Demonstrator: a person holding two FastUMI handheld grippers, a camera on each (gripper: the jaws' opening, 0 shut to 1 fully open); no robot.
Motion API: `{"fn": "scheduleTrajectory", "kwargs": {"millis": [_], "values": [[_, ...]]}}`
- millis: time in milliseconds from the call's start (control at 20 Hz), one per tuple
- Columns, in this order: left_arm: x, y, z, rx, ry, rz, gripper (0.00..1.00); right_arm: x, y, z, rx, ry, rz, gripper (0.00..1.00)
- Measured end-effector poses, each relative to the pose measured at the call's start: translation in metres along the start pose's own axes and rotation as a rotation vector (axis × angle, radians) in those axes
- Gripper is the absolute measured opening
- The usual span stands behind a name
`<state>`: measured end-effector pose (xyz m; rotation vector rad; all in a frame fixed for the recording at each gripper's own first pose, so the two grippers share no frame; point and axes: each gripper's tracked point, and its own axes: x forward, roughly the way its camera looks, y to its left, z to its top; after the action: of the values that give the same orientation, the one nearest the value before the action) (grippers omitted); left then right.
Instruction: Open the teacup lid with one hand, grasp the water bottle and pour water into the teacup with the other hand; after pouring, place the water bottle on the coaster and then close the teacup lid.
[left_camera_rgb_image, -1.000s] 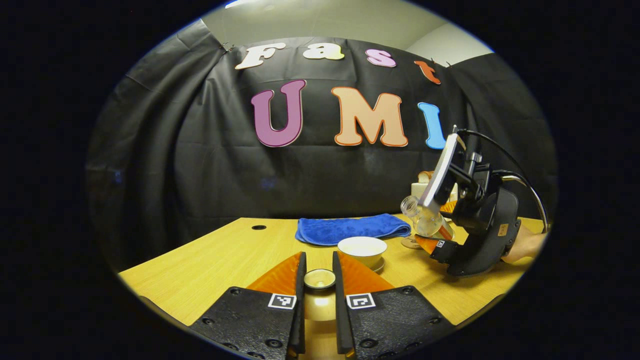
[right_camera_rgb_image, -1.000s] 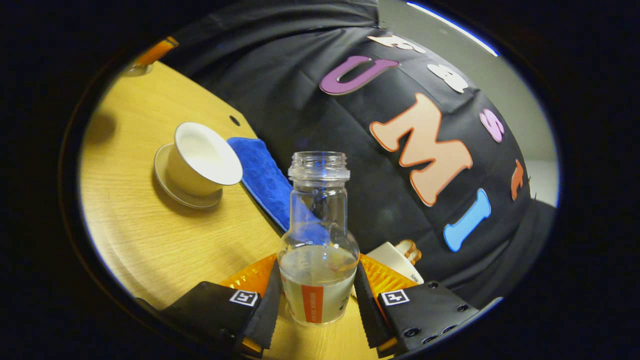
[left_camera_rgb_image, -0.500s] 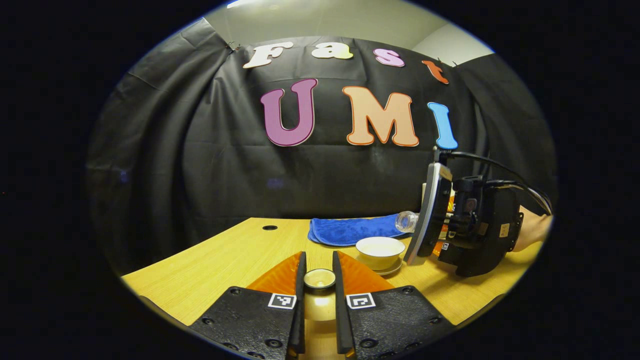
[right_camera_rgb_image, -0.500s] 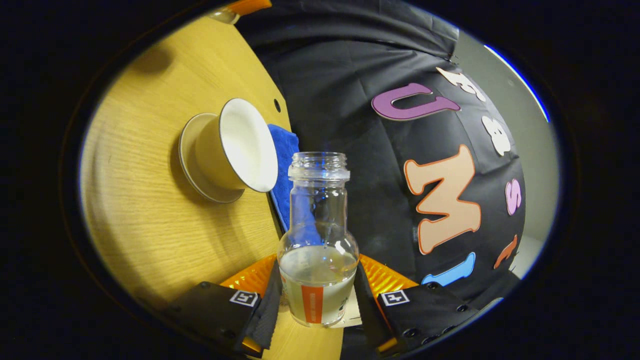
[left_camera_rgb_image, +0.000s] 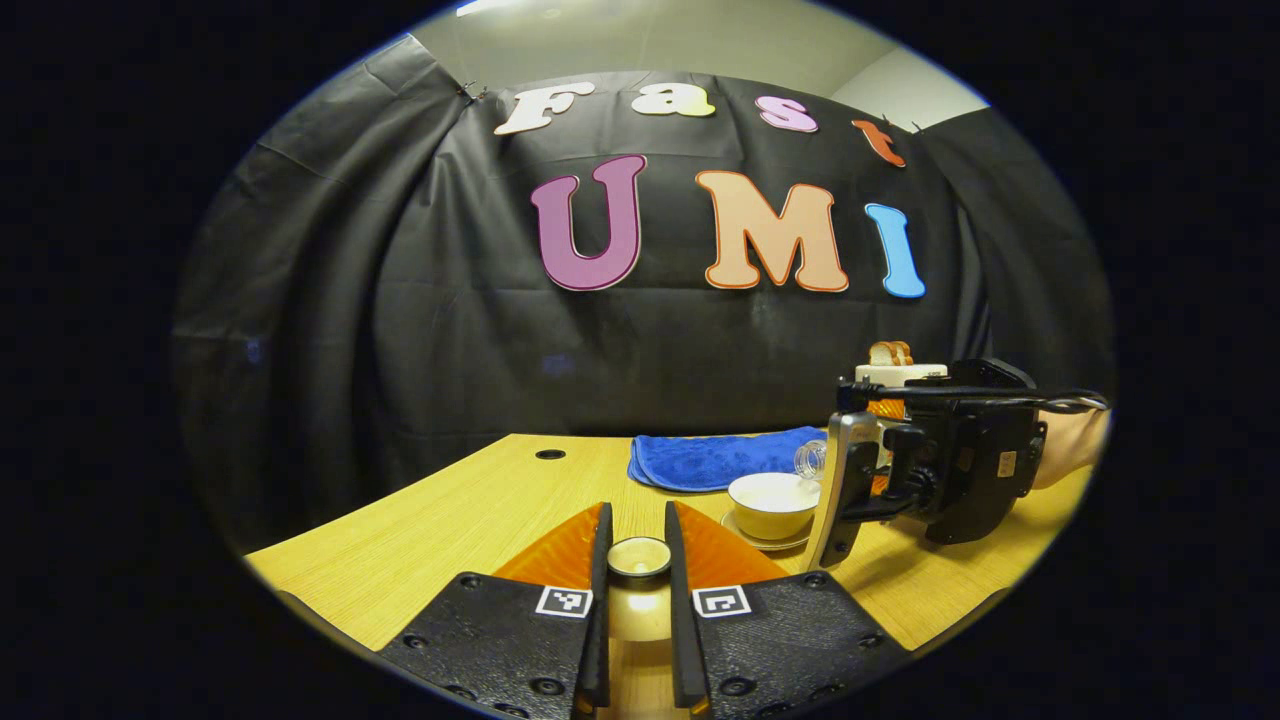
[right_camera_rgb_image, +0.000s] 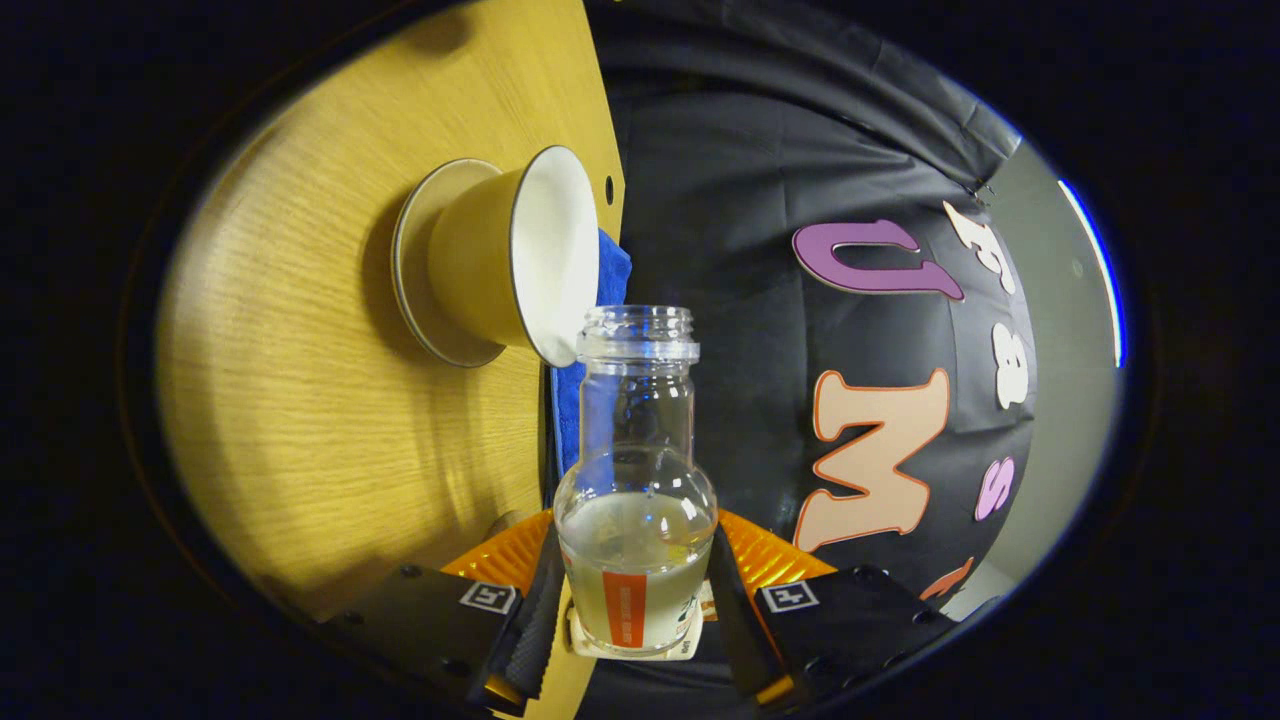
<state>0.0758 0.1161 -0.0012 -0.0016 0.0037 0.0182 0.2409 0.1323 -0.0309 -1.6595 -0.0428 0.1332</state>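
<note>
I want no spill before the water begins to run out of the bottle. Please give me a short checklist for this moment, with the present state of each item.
1. Teacup uncovered, on its saucer: ok.
2. Lid held aside between the left gripper fingers: ok.
3. Right gripper shut on the water bottle, fingers on both sides of its lower body: ok.
4. Bottle mouth over the cup: in the left gripper view it sits at the cup's far right rim; whether it is truly over the opening, cannot tell.
5. Water reaching the neck: not ok yet, it lies in the lower body.
6. Blue cloth apart from the cup: ok.
</note>
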Motion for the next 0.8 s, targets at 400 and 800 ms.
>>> {"fn": "scheduleTrajectory", "kwargs": {"millis": [400,800], "values": [[0.0,0.0,0.001,0.001,0.0,-0.001,0.22,0.0,-0.013,0.006,-0.183,-0.015,-0.037,0.73],[0.0,0.001,0.0,0.0,0.0,-0.005,0.22,-0.001,-0.021,0.01,-0.271,-0.023,-0.06,0.73]]}}
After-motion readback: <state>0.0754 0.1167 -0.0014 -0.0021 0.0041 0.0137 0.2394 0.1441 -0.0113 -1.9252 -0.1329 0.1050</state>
